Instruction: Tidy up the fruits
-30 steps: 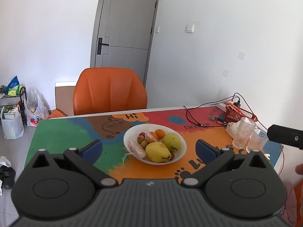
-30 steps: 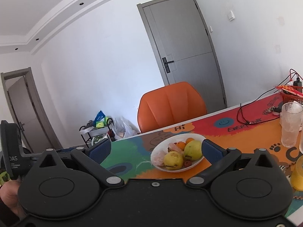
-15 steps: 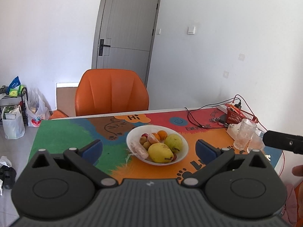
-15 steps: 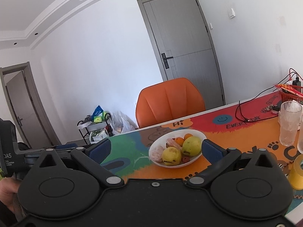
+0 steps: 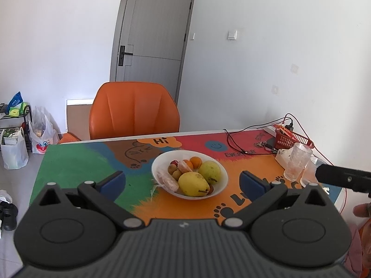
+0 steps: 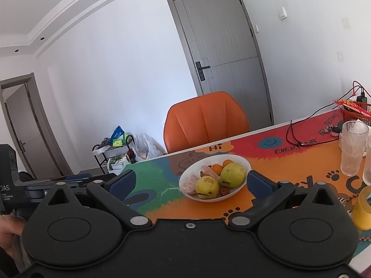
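Note:
A white bowl (image 5: 216,186) stands mid-table, also in the right wrist view (image 6: 244,162). It holds a yellow pear (image 5: 193,183), a green-yellow pear (image 5: 209,170), small oranges (image 5: 196,161), peeled segments and small brown and red fruits. My left gripper (image 5: 183,180) is open and empty, raised in front of the bowl. My right gripper (image 6: 190,183) is open and empty, also raised short of the bowl. The bowl shows between each gripper's fingers.
The table has a colourful cartoon mat (image 5: 81,162). At its right stand a clear glass (image 5: 296,162), a red basket (image 5: 294,137), cables (image 5: 243,143) and a yellow tape roll (image 6: 365,208). An orange chair (image 5: 134,113) stands behind the table.
Both grippers have drawn back and risen slightly, so the bowl looks a little smaller and further off. Both stay open and empty. The fruit has not moved.

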`<state>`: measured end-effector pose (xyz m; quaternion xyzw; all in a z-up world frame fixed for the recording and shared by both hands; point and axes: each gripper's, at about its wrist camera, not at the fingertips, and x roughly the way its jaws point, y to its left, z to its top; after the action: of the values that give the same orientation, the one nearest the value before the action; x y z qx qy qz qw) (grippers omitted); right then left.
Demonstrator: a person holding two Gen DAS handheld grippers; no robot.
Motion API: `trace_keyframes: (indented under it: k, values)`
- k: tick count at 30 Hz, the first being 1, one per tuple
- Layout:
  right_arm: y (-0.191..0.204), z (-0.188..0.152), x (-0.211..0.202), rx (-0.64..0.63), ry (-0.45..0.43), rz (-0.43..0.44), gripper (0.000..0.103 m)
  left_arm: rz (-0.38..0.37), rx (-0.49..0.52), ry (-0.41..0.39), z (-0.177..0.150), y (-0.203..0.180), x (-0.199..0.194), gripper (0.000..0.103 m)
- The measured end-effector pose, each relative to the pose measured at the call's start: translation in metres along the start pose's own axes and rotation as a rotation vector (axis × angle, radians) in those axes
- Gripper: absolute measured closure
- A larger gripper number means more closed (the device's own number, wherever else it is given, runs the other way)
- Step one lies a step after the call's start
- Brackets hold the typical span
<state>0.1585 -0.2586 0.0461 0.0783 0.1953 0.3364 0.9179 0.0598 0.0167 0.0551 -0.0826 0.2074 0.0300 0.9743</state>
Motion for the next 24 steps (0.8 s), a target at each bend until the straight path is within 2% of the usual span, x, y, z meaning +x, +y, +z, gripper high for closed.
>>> trace_keyframes:
  k: [24]
  values:
    - [0.0052, -0.0035, 0.0047, -0.033, 0.029, -0.021, 0.000, -0.010, 0.008, 0.004, -0.0047, -0.0038, 0.0011, 0.000]
